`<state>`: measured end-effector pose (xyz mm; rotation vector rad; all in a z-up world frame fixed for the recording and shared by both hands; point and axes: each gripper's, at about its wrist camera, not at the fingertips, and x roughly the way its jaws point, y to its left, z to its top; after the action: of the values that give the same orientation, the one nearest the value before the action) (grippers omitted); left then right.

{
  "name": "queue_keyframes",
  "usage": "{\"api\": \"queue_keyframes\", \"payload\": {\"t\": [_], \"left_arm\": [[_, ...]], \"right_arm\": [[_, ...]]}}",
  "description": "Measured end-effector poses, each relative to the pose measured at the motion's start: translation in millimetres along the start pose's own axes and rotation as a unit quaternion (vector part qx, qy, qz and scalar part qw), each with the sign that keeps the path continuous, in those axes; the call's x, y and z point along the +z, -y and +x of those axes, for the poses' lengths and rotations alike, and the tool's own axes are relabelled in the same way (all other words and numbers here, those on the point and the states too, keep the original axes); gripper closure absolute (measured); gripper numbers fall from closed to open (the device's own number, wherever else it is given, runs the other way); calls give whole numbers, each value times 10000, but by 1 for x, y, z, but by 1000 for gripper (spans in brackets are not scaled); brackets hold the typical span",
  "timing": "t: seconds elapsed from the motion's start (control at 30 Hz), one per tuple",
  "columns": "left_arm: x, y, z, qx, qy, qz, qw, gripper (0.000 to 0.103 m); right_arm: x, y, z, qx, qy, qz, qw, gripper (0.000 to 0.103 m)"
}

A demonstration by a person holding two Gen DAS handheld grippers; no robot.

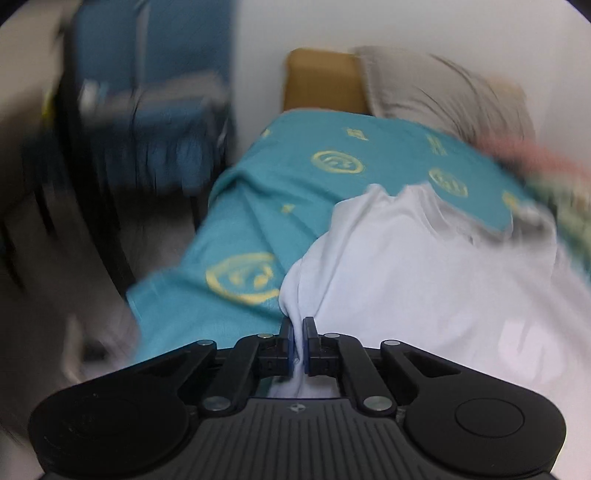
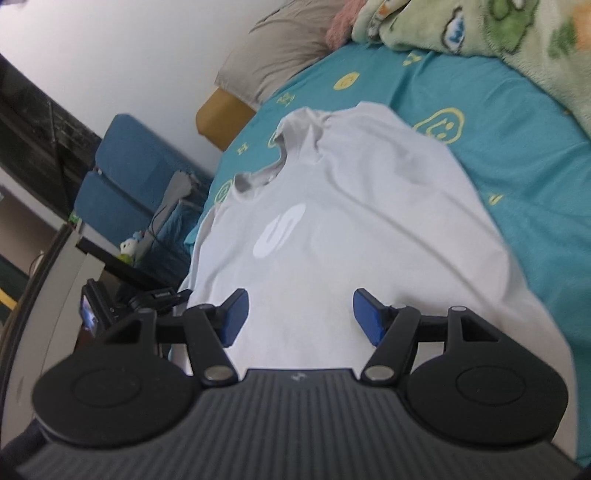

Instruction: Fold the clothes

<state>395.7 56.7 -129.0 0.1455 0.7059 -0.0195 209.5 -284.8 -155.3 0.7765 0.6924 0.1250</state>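
Observation:
A white T-shirt with a pale oval logo lies spread face up on a teal bed sheet printed with yellow smiley faces. My left gripper is shut on a bunched fold at the shirt's left edge, with fabric pinched between the blue pads. In the right wrist view my right gripper stands open just above the lower middle of the T-shirt, its blue pads wide apart with only flat cloth under them. The collar lies at the far end.
A grey pillow leans on a brown headboard at the bed's head. A green fleece blanket is heaped along the far side. Beside the bed stand a blue chair and a black device with a small screen.

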Motion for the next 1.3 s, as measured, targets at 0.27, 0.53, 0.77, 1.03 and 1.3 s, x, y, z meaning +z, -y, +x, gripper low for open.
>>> {"api": "queue_keyframes", "payload": {"t": [0.27, 0.53, 0.77, 1.03, 1.3], "left_arm": [[-20, 150, -48, -696, 859, 2861, 9518, 98], [-39, 166, -47, -1743, 493, 2532, 9503, 33], [-15, 70, -39, -1919, 672, -245, 9788, 21], [-16, 14, 11, -1829, -305, -2089, 9602, 29], [-11, 12, -2, -2100, -188, -1877, 9593, 88]], "right_arm": [[1, 2, -4, -127, 12, -24, 9999, 37], [5, 17, -7, -156, 49, 284, 9995, 37], [4, 19, -1, -76, -61, 435, 9990, 37], [2, 17, 5, -176, -104, 283, 9994, 37], [-3, 19, 12, -262, -211, 182, 9993, 37]]}}
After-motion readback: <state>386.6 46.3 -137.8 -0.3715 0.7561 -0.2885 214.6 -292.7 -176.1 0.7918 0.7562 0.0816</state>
